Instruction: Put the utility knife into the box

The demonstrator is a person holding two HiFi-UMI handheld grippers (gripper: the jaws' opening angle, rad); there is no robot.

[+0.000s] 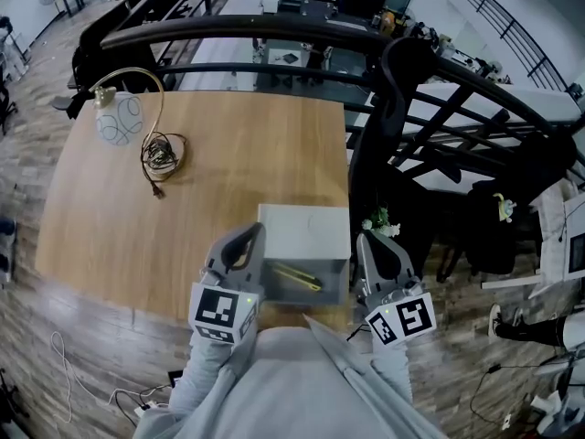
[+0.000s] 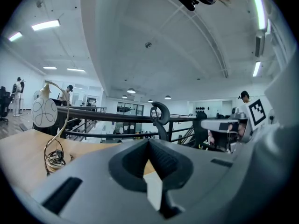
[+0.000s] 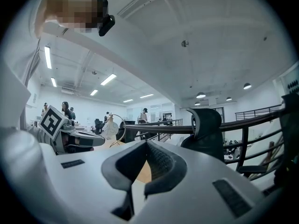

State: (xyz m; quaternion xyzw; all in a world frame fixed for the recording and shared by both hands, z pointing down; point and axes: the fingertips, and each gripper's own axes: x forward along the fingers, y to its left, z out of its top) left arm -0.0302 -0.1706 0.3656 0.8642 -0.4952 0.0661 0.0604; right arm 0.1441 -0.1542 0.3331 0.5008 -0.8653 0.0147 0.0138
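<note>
A yellow utility knife [image 1: 294, 276] lies inside the open grey box [image 1: 303, 231], which stands at the near edge of the wooden table [image 1: 228, 144]. My left gripper [image 1: 249, 239] rests against the box's left side, pointing away from me. My right gripper [image 1: 367, 243] sits beside the box's right side, just off the table's corner. The jaws of both are shut and hold nothing. In the left gripper view [image 2: 149, 143] and the right gripper view [image 3: 147, 146], the jaws meet at their tips, and neither view shows the knife.
A white globe lamp [image 1: 119, 119] with a curved gold neck stands at the table's far left, with a coiled cable [image 1: 163, 152] beside it. A black office chair [image 1: 402, 71] and a dark railing [image 1: 274, 30] lie beyond the table's right and far edges.
</note>
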